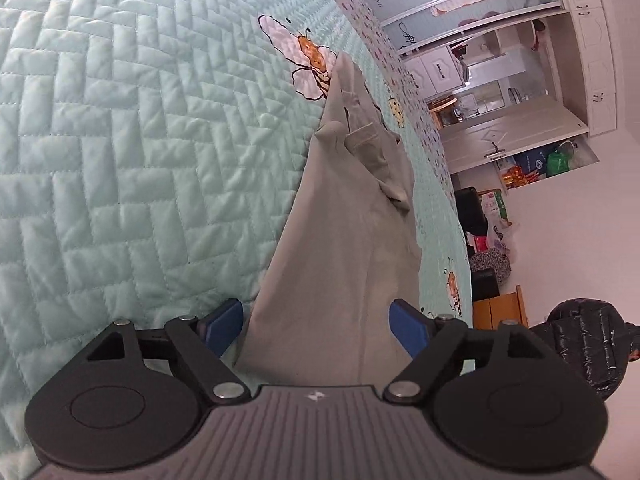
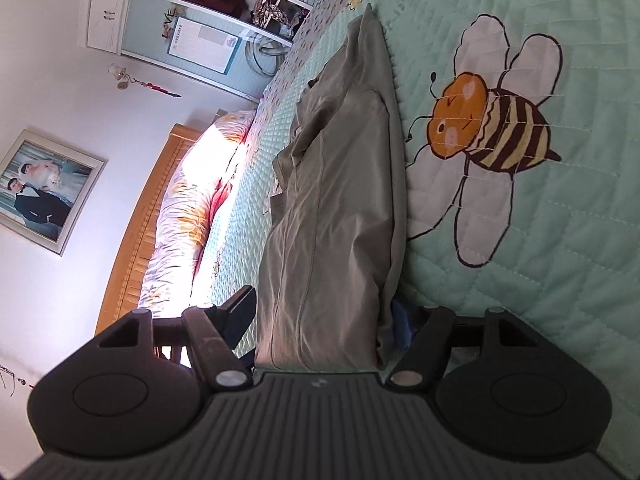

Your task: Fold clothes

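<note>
Garment (image 1: 340, 264), grey-green, lying as a long narrow folded strip on mint quilted bedspread (image 1: 132, 152), close to bed edge w/ room beyond. Left gripper (image 1: 320, 332) spread wide, blue pads either side of near end of strip, not pressing on cloth as far as visible. Right gripper (image 2: 324, 320) also spread, straddling the opposite end; right-hand pad partly hidden under a drooping fold, so contact there can't be told for sure, but no pinch visible. Risks, as judgement only: closing now w/ jaws this wide likely catches top layer only, so lower layers slide out and strip unfolds when lifted. Loose pocket flap and bunched bit (image 1: 372, 148) mid-strip could drag or flip over during next fold, leaving a lump. Cloth looks thin and slippery, so uneven lift btw the two ends prob. skews the fold line. Also possible to nip bedspread along w/ cloth if pads go too deep, since quilt is soft and puffs up. Strip sits near bed edge, so a careless pull toward that side may tip it off. Bee print (image 2: 492, 128) beside strip, no bearing on grasp.
</note>
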{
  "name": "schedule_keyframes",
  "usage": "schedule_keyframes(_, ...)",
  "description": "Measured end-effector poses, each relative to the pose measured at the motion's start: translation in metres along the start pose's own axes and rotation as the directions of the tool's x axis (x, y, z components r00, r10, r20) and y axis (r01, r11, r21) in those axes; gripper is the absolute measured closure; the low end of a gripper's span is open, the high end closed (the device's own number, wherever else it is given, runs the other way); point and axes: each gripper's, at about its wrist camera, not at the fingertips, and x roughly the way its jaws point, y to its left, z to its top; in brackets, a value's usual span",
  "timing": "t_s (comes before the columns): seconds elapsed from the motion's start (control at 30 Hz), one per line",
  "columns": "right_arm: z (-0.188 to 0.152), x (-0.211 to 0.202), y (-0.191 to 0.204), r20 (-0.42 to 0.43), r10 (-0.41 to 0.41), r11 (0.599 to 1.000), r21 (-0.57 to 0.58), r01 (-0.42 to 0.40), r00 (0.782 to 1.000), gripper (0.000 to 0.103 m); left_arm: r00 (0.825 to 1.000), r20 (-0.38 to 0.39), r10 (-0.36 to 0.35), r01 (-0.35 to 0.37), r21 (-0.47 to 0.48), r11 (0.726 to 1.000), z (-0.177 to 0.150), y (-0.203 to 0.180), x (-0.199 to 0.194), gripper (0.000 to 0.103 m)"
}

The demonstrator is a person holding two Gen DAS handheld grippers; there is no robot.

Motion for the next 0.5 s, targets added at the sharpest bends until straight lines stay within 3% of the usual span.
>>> schedule_keyframes(0.1, 0.002, -0.001, -0.005, -0.011, 0.005, 1.0, 0.021, -0.004, 1.0, 0.045, 0.998, -0.056, -0.041, 0.043, 0.04, 0.998, -0.001, -0.003, 0.007, 0.021)
schedule_keyframes(0.17, 0.004, -0.002, -0.011, -0.02, 0.01, 0.999, 0.049, -0.009, 1.0, 0.058, 0.995, -0.088, -0.056, 0.06, 0.048, 0.997, -0.001, -0.002, 0.009, 0.023)
schedule_keyframes(0.4, 0.009, 0.002, -0.018, -0.081, 0.075, 0.993, 0.1, -0.067, 0.994, 0.059, 0.976, -0.177, -0.127, 0.119, -0.059, 0.991, 0.018, 0.013, 0.014, 0.027)
schedule_keyframes(0.5, 0.013, 0.001, -0.023, -0.105, 0.122, 0.986, 0.123, -0.109, 0.987, 0.058, 0.967, -0.223, -0.127, 0.119, -0.051, 0.992, 0.022, 0.016, 0.016, 0.037)
